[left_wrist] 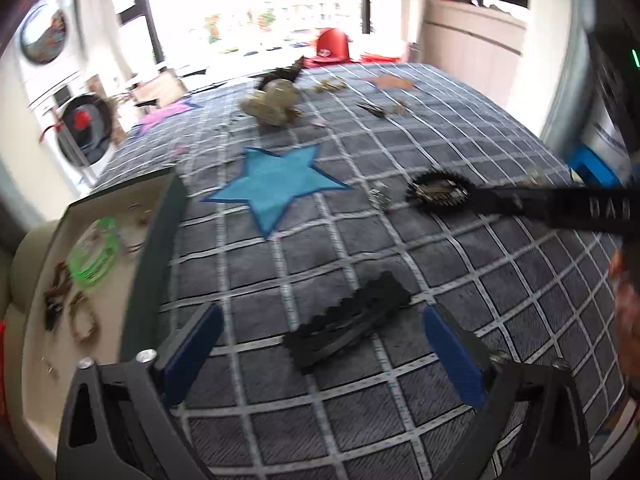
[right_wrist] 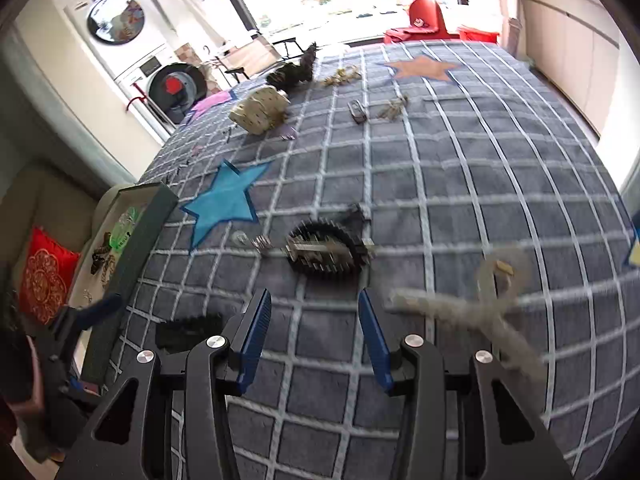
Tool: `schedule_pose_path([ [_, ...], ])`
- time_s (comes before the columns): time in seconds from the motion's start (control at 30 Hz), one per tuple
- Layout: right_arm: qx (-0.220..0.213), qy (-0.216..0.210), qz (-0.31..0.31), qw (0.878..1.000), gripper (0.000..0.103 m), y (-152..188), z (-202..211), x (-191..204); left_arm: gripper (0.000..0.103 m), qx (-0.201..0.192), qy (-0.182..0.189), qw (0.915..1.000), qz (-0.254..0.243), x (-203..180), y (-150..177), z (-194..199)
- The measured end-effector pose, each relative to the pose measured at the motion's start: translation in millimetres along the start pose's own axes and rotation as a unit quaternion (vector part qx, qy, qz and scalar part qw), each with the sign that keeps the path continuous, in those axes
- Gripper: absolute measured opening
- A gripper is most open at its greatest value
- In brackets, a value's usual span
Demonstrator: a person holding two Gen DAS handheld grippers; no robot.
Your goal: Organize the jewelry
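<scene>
Left wrist view shows my left gripper (left_wrist: 320,356) spread wide around, not touching, the black hair clip (left_wrist: 347,320) on the rug (left_wrist: 400,420), the tray (left_wrist: 160,248) close for drop-offs; my right gripper (right_wrist: 314,336) hangs half-spread, empty.

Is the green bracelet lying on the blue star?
No, the green bracelet lies inside the tray, left of the blue star.

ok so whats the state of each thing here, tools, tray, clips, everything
left tool: open, astride the black zigzag clip, pads clear of it
right tool: open, nothing between its pads
black zigzag clip: lying flat on the rug
round black comb clip: lying on the rug, untouched
tray: open, holding a green bangle
beige pouch: lying on its side
</scene>
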State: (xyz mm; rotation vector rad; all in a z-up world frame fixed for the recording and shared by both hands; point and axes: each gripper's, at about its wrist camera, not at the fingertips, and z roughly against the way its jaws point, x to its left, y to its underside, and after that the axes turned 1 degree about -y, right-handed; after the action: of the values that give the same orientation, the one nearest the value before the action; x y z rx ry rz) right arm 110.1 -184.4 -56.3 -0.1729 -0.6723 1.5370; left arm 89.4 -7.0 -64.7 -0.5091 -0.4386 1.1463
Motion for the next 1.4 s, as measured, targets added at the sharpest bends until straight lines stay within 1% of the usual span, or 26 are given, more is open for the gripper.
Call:
schedule_pose_path([
  [0.17, 0.008, -0.014, 0.066, 0.998, 0.049, -12, -20, 31, 0.095, 0.010, 0.015, 0.9995, -0.025, -11, 0, -10],
  [0.33, 0.018, -0.022, 0.088, 0.996, 0.049, -21, -44, 45, 0.095, 0.012, 0.031, 0.9993, -0.018, -9, 0, -16],
  [0.37, 0.020, -0.024, 0.091, 0.995, 0.049, -23, -49, 47, 0.092, 0.014, 0.036, 0.9992, -0.014, -8, 0, -18],
  [0.43, 0.025, -0.026, 0.094, 0.995, 0.049, -24, -55, 49, 0.084, 0.021, 0.042, 0.9989, -0.010, -7, -1, -22],
  [0.5, 0.026, -0.026, 0.100, 0.994, 0.048, -25, -61, 52, 0.084, 0.021, 0.049, 0.9986, -0.003, -5, -1, -25],
  [0.53, 0.027, -0.023, 0.102, 0.994, 0.047, -25, -63, 53, 0.082, 0.020, 0.049, 0.9986, -0.004, -5, -2, -26],
  [0.57, 0.027, -0.021, 0.103, 0.994, 0.039, -25, -65, 53, 0.079, 0.019, 0.049, 0.9986, -0.005, -5, -3, -26],
  [0.6, 0.029, -0.017, 0.101, 0.994, 0.027, -25, -67, 52, 0.076, 0.019, 0.051, 0.9985, -0.005, -5, -2, -26],
  [0.63, 0.030, -0.015, 0.097, 0.995, 0.021, -25, -68, 51, 0.068, 0.017, 0.053, 0.9985, -0.006, -6, -3, -25],
  [0.67, 0.032, -0.016, 0.092, 0.995, 0.014, -25, -69, 49, 0.058, 0.015, 0.053, 0.9984, -0.007, -6, -3, -24],
  [0.73, 0.026, -0.015, 0.083, 0.996, 0.014, -25, -66, 45, 0.044, 0.012, 0.056, 0.9983, -0.009, -7, -3, -21],
  [0.83, 0.019, -0.023, 0.071, 0.997, 0.014, -25, -58, 42, 0.043, 0.012, 0.060, 0.9981, -0.005, -7, -2, -20],
  [0.97, 0.014, -0.041, 0.057, 0.997, 0.014, -22, -43, 40, 0.043, 0.010, 0.079, 0.9965, 0.027, 0, 0, -14],
  [1.1, 0.019, -0.050, 0.041, 0.998, 0.014, -13, -31, 38, 0.043, 0.004, 0.083, 0.9952, 0.052, 7, 6, -4],
  [1.13, 0.021, -0.052, 0.038, 0.998, 0.014, -11, -30, 38, 0.023, 0.002, 0.083, 0.9950, 0.056, 9, 7, -1],
  [1.17, 0.023, -0.054, 0.032, 0.998, 0.014, -8, -28, 37, 0.011, 0.005, 0.086, 0.9943, 0.063, 11, 7, 1],
  [1.27, 0.031, -0.060, 0.017, 0.998, 0.014, 2, -24, 35, 0.011, 0.004, 0.093, 0.9920, 0.085, 18, 10, 9],
  [1.4, 0.038, -0.058, 0.009, 0.998, 0.013, 16, -20, 34, 0.011, 0.008, 0.084, 0.9921, 0.093, 23, 19, 13],
])
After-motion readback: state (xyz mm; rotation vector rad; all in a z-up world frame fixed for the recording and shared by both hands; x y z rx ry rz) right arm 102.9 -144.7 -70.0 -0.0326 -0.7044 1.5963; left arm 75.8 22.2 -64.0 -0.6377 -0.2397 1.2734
